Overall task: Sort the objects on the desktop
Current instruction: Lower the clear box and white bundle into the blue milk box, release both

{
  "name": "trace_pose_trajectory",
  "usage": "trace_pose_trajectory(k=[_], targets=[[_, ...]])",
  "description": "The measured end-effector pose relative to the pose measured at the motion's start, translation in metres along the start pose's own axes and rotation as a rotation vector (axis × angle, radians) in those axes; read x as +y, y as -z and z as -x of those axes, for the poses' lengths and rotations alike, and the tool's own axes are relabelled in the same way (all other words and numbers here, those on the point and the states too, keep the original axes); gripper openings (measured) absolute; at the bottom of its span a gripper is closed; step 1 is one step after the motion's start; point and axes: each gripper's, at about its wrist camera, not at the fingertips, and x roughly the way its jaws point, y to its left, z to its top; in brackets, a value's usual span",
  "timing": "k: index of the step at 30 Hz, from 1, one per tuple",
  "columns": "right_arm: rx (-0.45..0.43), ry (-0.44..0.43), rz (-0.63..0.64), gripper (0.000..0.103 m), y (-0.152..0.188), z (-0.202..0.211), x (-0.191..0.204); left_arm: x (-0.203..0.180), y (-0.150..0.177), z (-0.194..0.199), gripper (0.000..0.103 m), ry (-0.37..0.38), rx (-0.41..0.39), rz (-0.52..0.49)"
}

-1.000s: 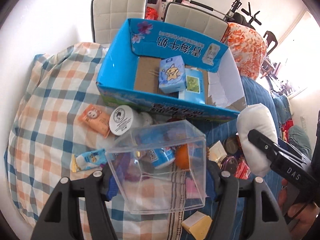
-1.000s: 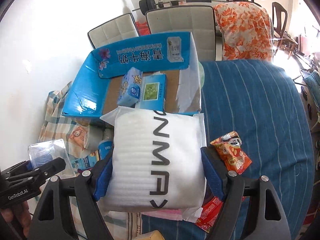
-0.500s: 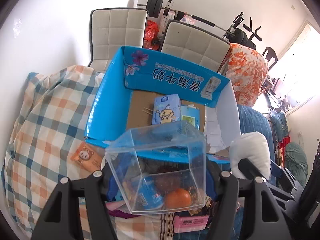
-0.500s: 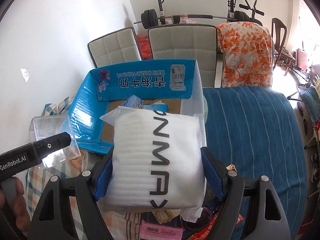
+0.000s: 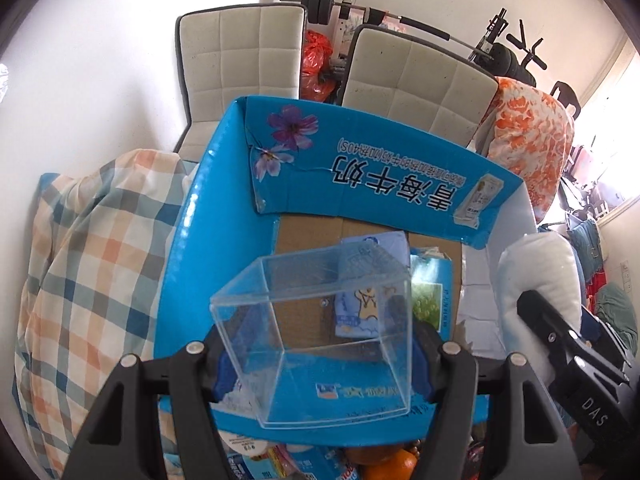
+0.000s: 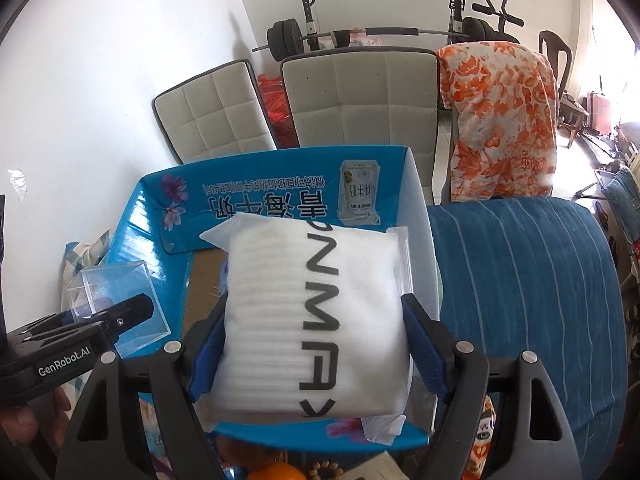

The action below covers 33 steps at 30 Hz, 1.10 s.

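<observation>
Left gripper [image 5: 320, 354] jaws clamped on clear plastic box [image 5: 320, 332], held over near-left part of blue carton [image 5: 192, 280]. Right gripper [image 6: 316, 354] jaws clamped on white foam pack [image 6: 316, 320], over carton's right half, just beside clear box. Tissue pack [image 5: 360, 312] and green-label packet [image 5: 430, 300] lay on carton floor beneath. Orange [image 6: 276, 472] and small packets crowded carton's near wall. Chairs [image 6: 360, 100] stood beyond far flap. Blue striped cloth [image 6: 520, 280] on right lay bare.
</observation>
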Motion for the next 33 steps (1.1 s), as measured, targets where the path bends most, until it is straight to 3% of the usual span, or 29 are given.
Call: trace_pose_trajectory(k=[7,15,28,33], targets=[[0.048,0.056,0.022,0.082,-0.019,-0.053,0.012,0.002,-0.029,-0.048,0.068,-0.033,0.028,-0.021],[0.075,0.113,0.011,0.082,-0.028,-0.085,0.017,0.001,-0.048,-0.089,0.068,-0.071,0.049,-0.052],[0.167,0.2,0.033,0.085,-0.04,-0.125,0.021,-0.013,-0.058,-0.122,0.068,-0.082,0.089,-0.077],[0.195,0.184,0.037,0.09,-0.041,-0.129,0.02,-0.012,-0.062,-0.129,0.07,-0.063,0.127,-0.062]])
